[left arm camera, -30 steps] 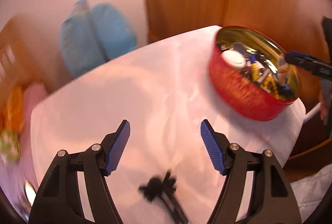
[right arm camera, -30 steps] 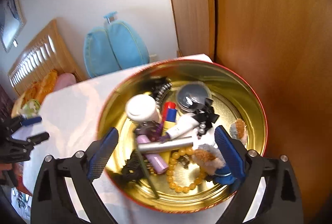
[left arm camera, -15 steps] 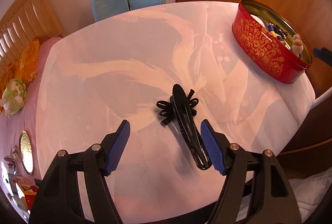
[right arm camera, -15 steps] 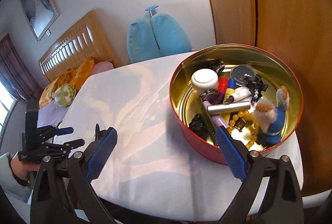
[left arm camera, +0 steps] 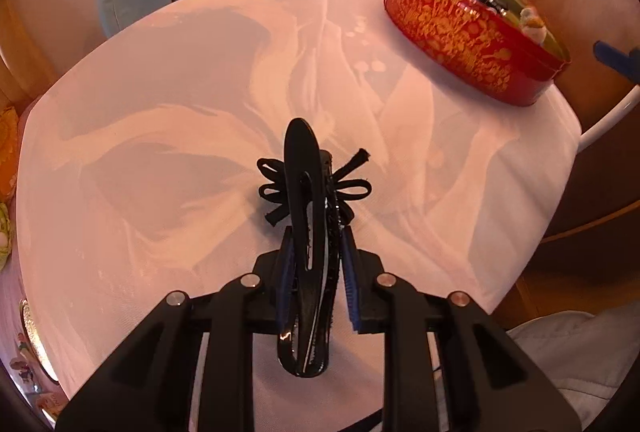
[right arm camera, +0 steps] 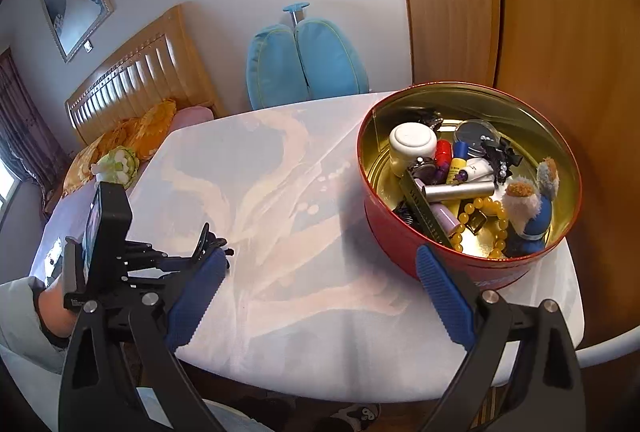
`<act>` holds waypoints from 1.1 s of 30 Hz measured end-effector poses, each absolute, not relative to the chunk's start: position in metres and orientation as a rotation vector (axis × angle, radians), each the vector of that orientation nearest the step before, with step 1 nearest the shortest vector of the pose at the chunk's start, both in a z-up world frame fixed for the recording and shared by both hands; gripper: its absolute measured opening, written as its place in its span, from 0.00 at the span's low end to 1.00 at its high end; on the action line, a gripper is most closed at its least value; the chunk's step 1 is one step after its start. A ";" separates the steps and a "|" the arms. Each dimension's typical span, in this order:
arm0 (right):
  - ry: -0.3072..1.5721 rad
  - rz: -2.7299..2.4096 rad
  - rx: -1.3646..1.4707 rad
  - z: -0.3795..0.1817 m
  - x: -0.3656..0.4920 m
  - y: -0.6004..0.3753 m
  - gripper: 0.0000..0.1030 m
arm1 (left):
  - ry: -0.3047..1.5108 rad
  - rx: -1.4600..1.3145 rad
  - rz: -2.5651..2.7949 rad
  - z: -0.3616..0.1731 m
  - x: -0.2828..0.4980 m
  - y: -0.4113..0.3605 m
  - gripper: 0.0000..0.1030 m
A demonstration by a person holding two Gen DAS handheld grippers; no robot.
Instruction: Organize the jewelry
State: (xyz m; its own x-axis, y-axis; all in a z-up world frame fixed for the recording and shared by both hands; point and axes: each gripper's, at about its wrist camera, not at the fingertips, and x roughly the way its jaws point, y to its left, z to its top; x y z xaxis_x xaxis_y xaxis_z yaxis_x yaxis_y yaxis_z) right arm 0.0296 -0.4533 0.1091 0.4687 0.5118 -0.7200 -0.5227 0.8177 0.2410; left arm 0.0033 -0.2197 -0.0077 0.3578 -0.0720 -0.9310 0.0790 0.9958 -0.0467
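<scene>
My left gripper [left arm camera: 316, 244] is shut on a long black hair clip with a ribbon bow [left arm camera: 306, 191], held low over the white table [left arm camera: 160, 151]. It also shows in the right wrist view [right arm camera: 212, 248] at the table's left edge. A red and gold round tin [left arm camera: 460, 27] stands at the far right of the table. In the right wrist view the tin [right arm camera: 400, 232] holds a yellow bead bracelet [right arm camera: 492, 211], a small plush toy [right arm camera: 528, 203], tubes and hair clips. My right gripper [right arm camera: 320, 272] is open and empty, just in front of the tin.
A blue chair back [right arm camera: 304, 59] stands behind the table. A wooden wardrobe [right arm camera: 540, 11] rises right behind the tin. A bed with a wooden headboard [right arm camera: 132, 67] and orange pillows lies to the left.
My left gripper has closed on the black hair clip that lay on the table. My right gripper has drawn back from over the tin towards the table's front edge.
</scene>
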 end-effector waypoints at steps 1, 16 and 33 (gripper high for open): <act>0.876 0.630 -0.010 0.110 0.029 -0.454 0.94 | 1.182 0.009 -0.108 0.002 0.007 -0.221 0.22; 0.808 0.468 0.168 0.114 0.055 -0.550 0.94 | 0.926 0.167 -0.322 0.110 0.092 -0.337 0.22; 0.867 0.313 0.199 0.097 0.069 -0.577 0.94 | 1.017 0.257 -0.453 0.039 0.207 -0.411 0.67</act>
State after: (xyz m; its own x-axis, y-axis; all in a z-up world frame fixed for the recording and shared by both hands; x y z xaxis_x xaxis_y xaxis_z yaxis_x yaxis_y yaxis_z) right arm 0.0687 -0.5772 0.0971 0.6058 0.3483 -0.7153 -0.1883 0.9363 0.2965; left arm 0.2066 -0.4114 0.0395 0.4446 -0.2433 -0.8620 0.4773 0.8788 -0.0019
